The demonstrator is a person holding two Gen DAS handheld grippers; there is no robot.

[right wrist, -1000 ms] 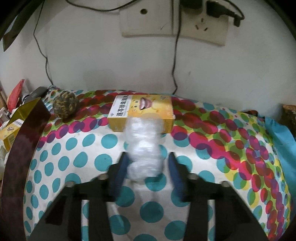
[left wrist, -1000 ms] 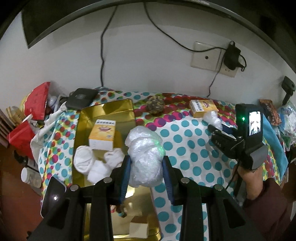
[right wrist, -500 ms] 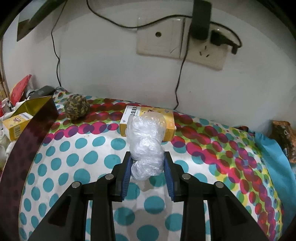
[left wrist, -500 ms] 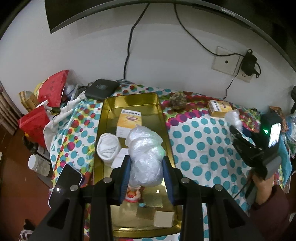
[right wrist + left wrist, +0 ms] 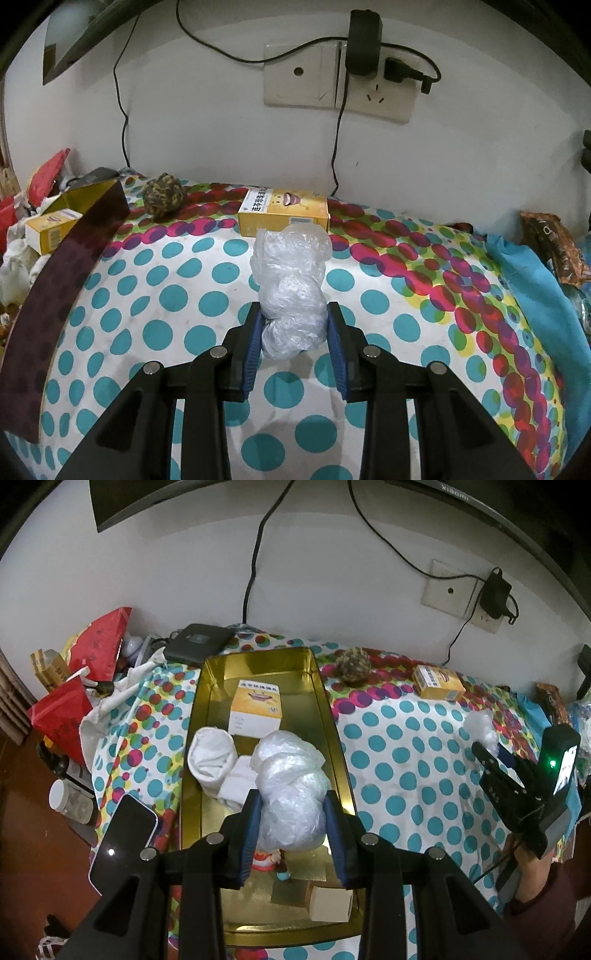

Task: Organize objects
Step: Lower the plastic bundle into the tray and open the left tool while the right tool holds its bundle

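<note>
My left gripper (image 5: 291,801) is shut on a crumpled clear plastic bag (image 5: 288,775) and hangs over the gold metal tray (image 5: 328,709). In the tray lie a yellow box (image 5: 255,709), rolled white socks (image 5: 212,757), a small figurine (image 5: 267,862) and a little cardboard box (image 5: 330,902). My right gripper (image 5: 293,325) is shut on a second clear plastic bag (image 5: 291,266) above the polka-dot cloth. Beyond it lies another yellow box (image 5: 284,212). The left wrist view shows the right gripper (image 5: 487,749) off to the right of the tray, in a person's hand.
A brown yarn ball (image 5: 164,194) rests by the wall, near the tray's dark outer wall (image 5: 74,254). A phone (image 5: 123,830), a jar (image 5: 68,799), red packets (image 5: 99,642) and a black device (image 5: 199,640) crowd the left side. Blue cloth (image 5: 535,295) covers the right edge.
My left gripper has carried its bag leftwards to over the tray's middle. My right gripper has closed onto its bag and drawn back from the yellow box, a little higher.
</note>
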